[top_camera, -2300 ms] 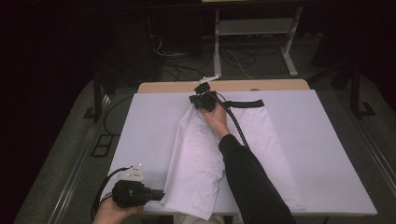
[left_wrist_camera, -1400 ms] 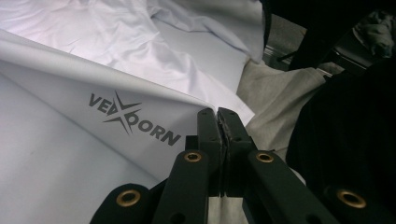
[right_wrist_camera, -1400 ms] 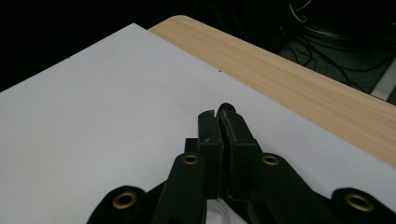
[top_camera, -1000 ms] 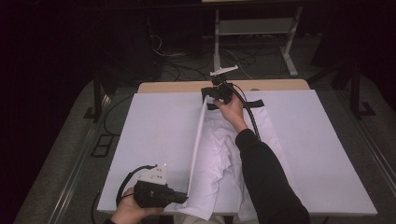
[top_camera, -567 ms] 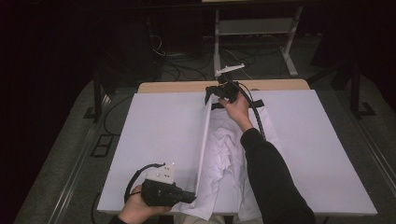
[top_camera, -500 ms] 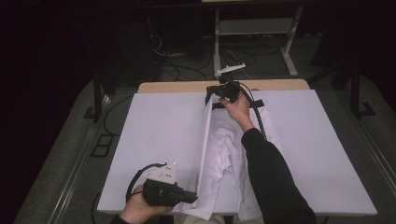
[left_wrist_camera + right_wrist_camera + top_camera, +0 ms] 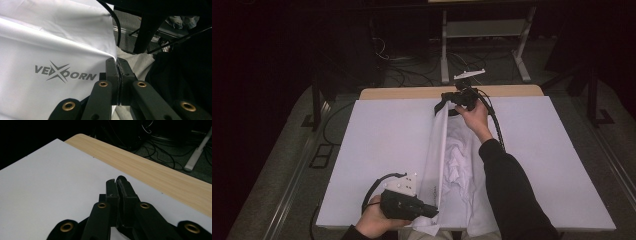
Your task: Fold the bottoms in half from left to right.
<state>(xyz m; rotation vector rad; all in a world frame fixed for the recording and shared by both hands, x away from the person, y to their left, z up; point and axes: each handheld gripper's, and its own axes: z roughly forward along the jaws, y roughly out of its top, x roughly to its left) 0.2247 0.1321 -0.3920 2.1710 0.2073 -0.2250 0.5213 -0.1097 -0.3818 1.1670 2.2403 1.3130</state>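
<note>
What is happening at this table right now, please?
A person is folding a white garment on a white-covered table, using a gripper in each hand. The left gripper is shut on the garment's near end, where grey VEXOORN lettering shows on the fabric. The right gripper is shut on the far end, beside the black waistband. One side edge is lifted taut between them, raised over the crumpled rest.

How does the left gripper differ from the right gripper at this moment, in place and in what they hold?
The left gripper is at the near table edge, while the right gripper is at the far edge, by the wood strip. The left gripper holds the hem end of the white garment; the right gripper holds its dark-trimmed end. Printed cloth lies beside the left gripper's jaws, bare white table cover beside the right gripper's. Both are shut on the garment, stretching one edge between them.
</note>
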